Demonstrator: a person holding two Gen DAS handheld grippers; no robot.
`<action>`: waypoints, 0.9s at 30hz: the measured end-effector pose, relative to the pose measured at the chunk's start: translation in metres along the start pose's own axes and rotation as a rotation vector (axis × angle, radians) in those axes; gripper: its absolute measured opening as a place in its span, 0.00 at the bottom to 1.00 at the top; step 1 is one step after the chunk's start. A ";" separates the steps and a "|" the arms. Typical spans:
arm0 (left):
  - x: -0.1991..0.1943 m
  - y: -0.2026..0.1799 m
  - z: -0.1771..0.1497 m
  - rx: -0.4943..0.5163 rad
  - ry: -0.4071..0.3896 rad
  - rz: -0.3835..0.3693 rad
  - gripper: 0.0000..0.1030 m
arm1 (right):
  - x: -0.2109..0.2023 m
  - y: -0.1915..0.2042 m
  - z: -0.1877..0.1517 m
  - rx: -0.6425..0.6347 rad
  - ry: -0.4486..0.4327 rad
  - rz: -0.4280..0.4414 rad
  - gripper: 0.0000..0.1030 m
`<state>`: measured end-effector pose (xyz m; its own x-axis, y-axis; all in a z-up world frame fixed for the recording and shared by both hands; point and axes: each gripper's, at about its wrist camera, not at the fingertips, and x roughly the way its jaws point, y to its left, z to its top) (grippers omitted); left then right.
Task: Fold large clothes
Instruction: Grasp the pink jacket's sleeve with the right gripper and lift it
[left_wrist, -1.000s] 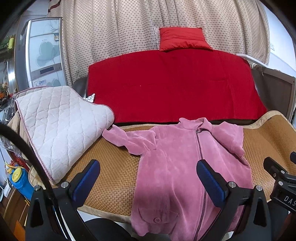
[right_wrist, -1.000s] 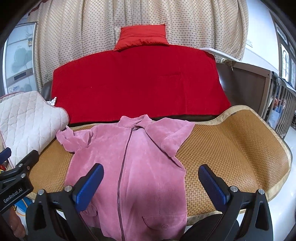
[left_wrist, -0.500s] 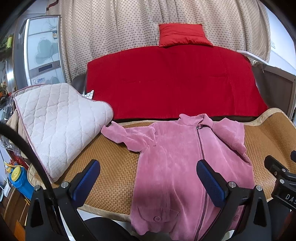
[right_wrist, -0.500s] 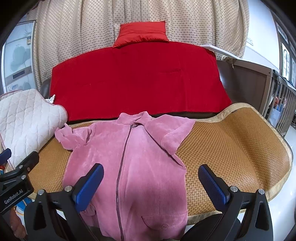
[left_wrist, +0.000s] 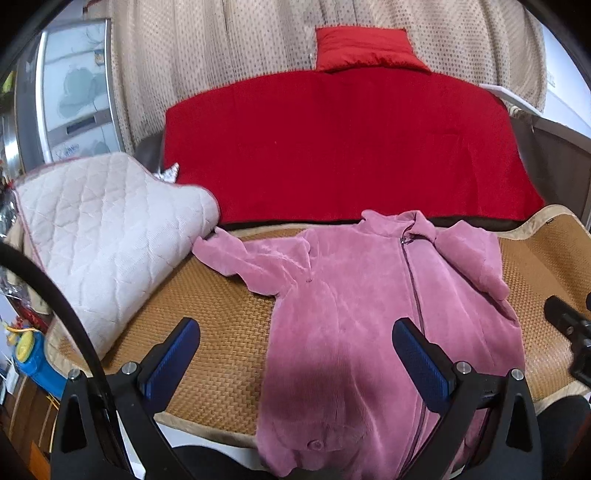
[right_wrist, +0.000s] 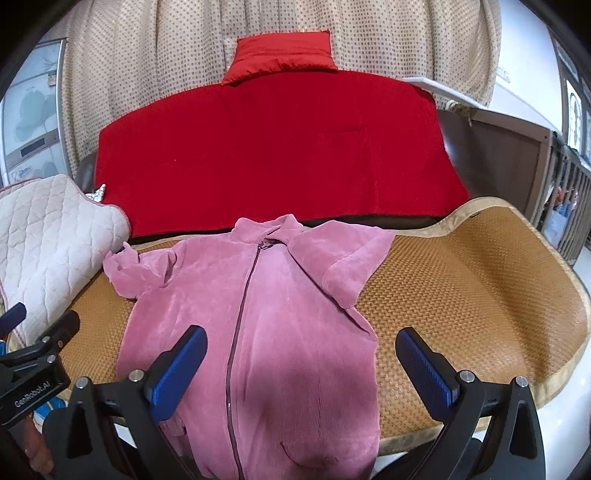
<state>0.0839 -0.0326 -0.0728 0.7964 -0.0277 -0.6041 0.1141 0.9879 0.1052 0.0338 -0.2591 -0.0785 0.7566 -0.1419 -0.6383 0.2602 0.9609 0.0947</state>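
A pink zip-up velvet jacket (left_wrist: 354, 314) (right_wrist: 266, 325) lies front up on a woven bamboo mat (left_wrist: 221, 332) (right_wrist: 461, 280), collar far from me, hem hanging over the near edge. Its left sleeve stretches out to the left; its right sleeve is folded in over the chest. My left gripper (left_wrist: 295, 354) hovers open above the jacket's lower left part and the mat, nothing between its blue pads. My right gripper (right_wrist: 301, 363) hovers open above the jacket's lower right part, also holding nothing. Each gripper's body shows at the edge of the other's view.
A folded white quilted pad (left_wrist: 99, 232) (right_wrist: 44, 240) lies on the mat's left end, touching the left sleeve. Behind the mat is a red blanket (left_wrist: 340, 147) with a red cushion (left_wrist: 365, 50) and a dotted curtain. A wooden crib (right_wrist: 524, 162) stands right.
Both grippers have drawn slightly up and back, so the jacket sits a little lower and farther in both views. The jacket has not moved; both grippers stay open.
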 end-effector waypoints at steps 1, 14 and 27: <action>0.010 0.001 0.002 -0.005 0.013 -0.004 1.00 | 0.005 -0.004 0.002 0.007 -0.002 0.019 1.00; 0.168 -0.008 0.020 -0.107 0.166 -0.055 1.00 | 0.171 -0.160 0.029 0.583 0.094 0.318 0.97; 0.195 -0.020 0.022 -0.091 0.175 -0.067 1.00 | 0.296 -0.209 0.033 0.903 0.255 0.352 0.71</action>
<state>0.2497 -0.0613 -0.1751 0.6726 -0.0749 -0.7362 0.1033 0.9946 -0.0067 0.2230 -0.5093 -0.2617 0.7546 0.2727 -0.5969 0.4840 0.3829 0.7868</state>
